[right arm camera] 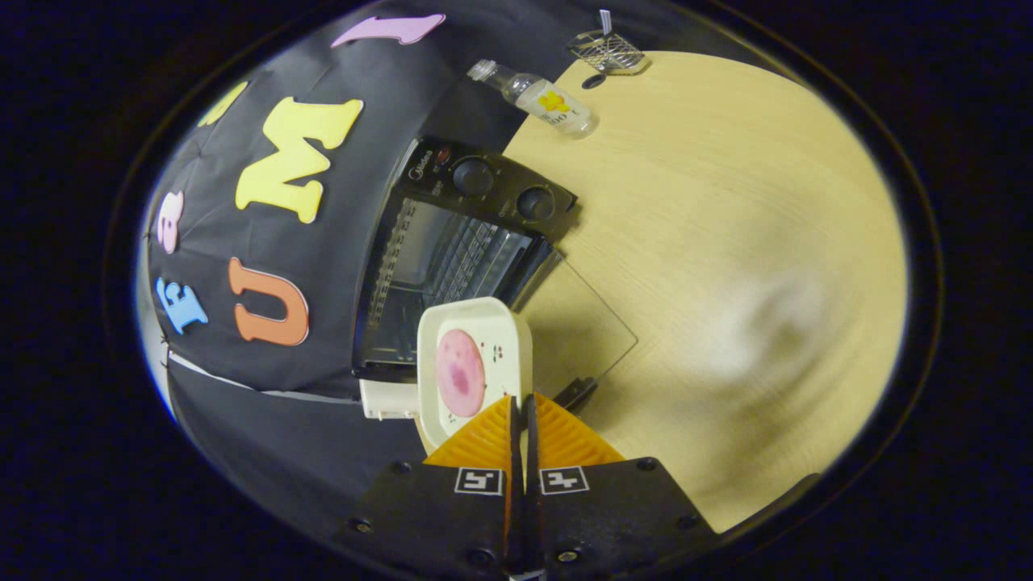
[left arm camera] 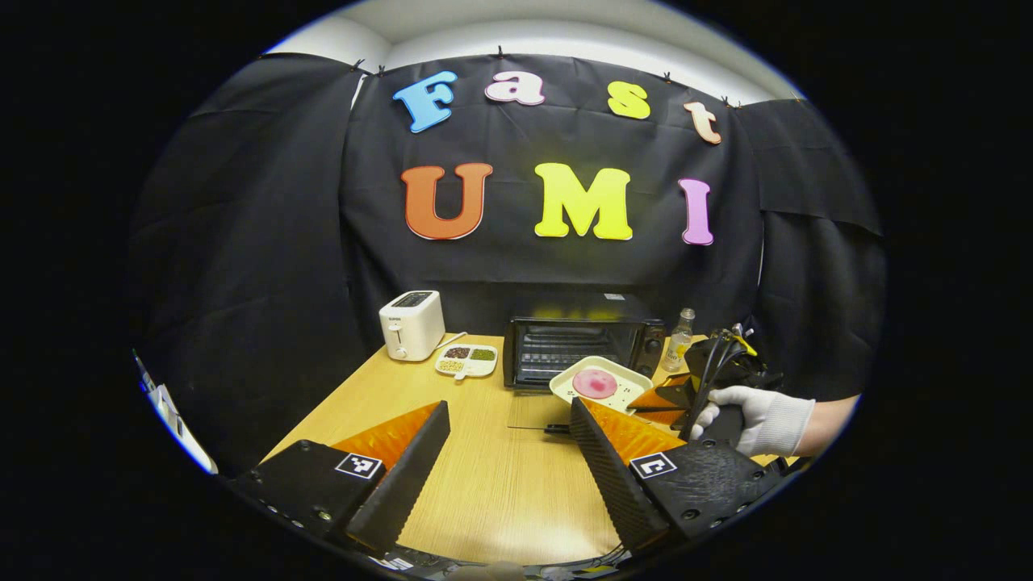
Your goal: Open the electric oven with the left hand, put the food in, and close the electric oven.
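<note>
Tray held at the open oven

The right claw [right arm camera: 520, 407] pinched the rim of the cream tray [right arm camera: 472, 363] carrying the pink food [right arm camera: 460, 373], just before the oven [right arm camera: 452, 258], whose glass door [right arm camera: 585, 327] lay down on the worktop [right arm camera: 726, 242]. The left claw [left arm camera: 508, 428] hung spread above the worktop

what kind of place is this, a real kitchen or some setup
Most likely a staged recording booth, not a real kitchen: black cloth wall behind a light wooden table set with kitchen props, a black electric oven with its glass door open, a white toaster and a clear plastic bottle.
</note>
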Available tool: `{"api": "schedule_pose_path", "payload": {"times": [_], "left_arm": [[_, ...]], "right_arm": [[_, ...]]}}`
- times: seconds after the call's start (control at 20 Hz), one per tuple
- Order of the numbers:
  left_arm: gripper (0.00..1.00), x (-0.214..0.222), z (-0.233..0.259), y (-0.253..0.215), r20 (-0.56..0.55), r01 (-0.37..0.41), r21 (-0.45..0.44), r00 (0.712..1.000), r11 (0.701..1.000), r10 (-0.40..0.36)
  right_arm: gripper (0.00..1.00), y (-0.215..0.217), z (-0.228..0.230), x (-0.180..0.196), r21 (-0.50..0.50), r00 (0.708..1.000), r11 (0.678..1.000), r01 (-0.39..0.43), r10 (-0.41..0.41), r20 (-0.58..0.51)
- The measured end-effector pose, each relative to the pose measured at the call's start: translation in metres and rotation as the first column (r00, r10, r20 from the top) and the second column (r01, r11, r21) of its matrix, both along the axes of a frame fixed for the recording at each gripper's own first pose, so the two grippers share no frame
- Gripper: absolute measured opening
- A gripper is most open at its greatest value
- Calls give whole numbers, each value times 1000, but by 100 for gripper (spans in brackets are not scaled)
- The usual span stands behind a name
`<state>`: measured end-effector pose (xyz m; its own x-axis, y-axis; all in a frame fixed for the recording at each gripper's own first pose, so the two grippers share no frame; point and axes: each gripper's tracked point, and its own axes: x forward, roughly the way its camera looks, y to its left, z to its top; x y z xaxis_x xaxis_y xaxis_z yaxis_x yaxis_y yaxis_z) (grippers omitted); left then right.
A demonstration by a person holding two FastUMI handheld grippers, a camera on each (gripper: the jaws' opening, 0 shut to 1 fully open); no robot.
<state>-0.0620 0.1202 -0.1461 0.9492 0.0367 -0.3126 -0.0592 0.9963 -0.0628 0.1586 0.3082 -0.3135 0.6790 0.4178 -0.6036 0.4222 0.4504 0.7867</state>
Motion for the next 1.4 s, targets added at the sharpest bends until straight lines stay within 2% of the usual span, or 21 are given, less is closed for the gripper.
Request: {"api": "schedule_pose_path", "payload": {"times": [0.45,0.8,1.0,1.1,1.15,1.25,1.3,1.35,1.4], "left_arm": [[96,18,-8,15,-22,-41,6,999,999,41],[96,22,-15,18,-49,-81,29,995,996,82],[96,22,-16,19,-63,-100,39,993,994,103],[96,23,-16,17,-63,-105,39,992,994,107],[96,22,-16,17,-62,-106,39,992,994,108],[95,23,-15,16,-64,-103,39,992,994,105],[96,24,-16,13,-61,-100,37,993,994,102],[96,27,-15,12,-57,-96,36,994,995,98],[96,29,-15,9,-53,-91,36,994,995,92]], "right_arm": [[4,18,-9,93,49,993,993,109,-111,50],[4,19,-18,144,48,986,992,117,-122,118],[5,17,-12,164,93,970,987,130,-146,192],[9,18,-9,167,95,968,990,107,-125,217],[14,19,-7,167,101,967,991,91,-112,227],[15,15,1,167,111,963,990,83,-108,248],[35,11,3,165,104,962,992,76,-100,255],[40,7,7,160,89,961,994,67,-88,261],[35,3,12,153,70,958,996,59,-76,275]]}}
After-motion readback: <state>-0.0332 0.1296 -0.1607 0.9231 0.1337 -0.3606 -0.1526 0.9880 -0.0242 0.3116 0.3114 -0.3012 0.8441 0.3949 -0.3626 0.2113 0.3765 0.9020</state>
